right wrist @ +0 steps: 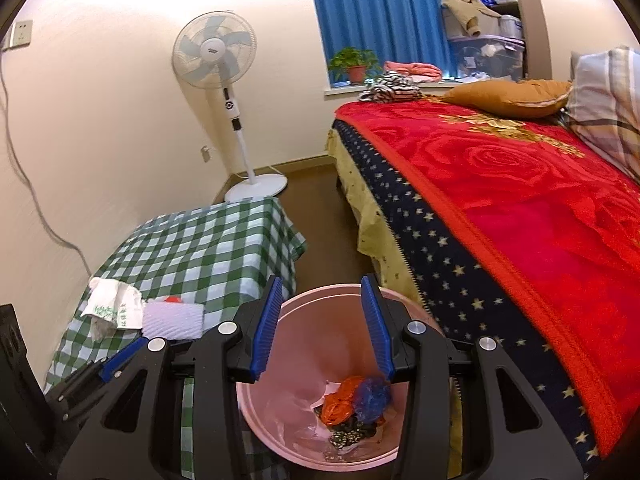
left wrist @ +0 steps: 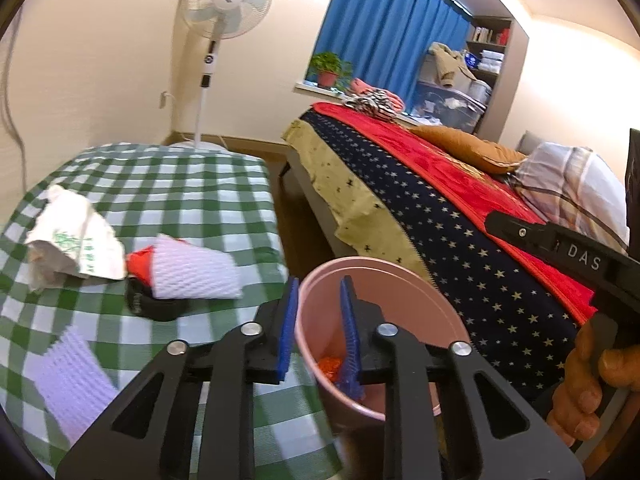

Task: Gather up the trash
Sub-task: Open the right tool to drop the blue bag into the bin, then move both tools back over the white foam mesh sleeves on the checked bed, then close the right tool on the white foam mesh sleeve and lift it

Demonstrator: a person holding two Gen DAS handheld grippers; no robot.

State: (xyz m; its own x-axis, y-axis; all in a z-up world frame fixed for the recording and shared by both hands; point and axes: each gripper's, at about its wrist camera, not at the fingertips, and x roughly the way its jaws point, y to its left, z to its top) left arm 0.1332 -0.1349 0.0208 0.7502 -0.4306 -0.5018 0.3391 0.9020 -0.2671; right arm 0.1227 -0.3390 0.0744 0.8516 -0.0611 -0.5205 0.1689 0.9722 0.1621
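Where the left wrist view looks forward, the left tool [left wrist: 318,320] grips the near rim of the pink bin [left wrist: 400,276], one blue pad outside the wall and the other inside, closed onto it. Orange trash [left wrist: 331,365] shows at the bin's bottom. On the checked worktop [left wrist: 180,184] lie a crumpled paper bag [left wrist: 76,240], a white foam net [left wrist: 196,270] touching a red item [left wrist: 140,262], a black object [left wrist: 154,306] under the net, and a second foam net [left wrist: 74,380] nearer the camera. The right tool's handle [left wrist: 580,256], held by a hand [left wrist: 588,384], appears at the right edge. The bed [left wrist: 460,208] runs beside the bin.

In the right wrist view, the right tool [right wrist: 322,328] hovers above the bin [right wrist: 280,412], wide open and holding nothing. Inside the bin lie orange trash [right wrist: 340,402], a blue wad [right wrist: 372,396] touching it, and dark scraps [right wrist: 348,434] below them. The paper bag [right wrist: 114,306] and foam net [right wrist: 174,320] rest on the worktop [right wrist: 208,240] to the left. A fan [right wrist: 214,50] stands by the wall.
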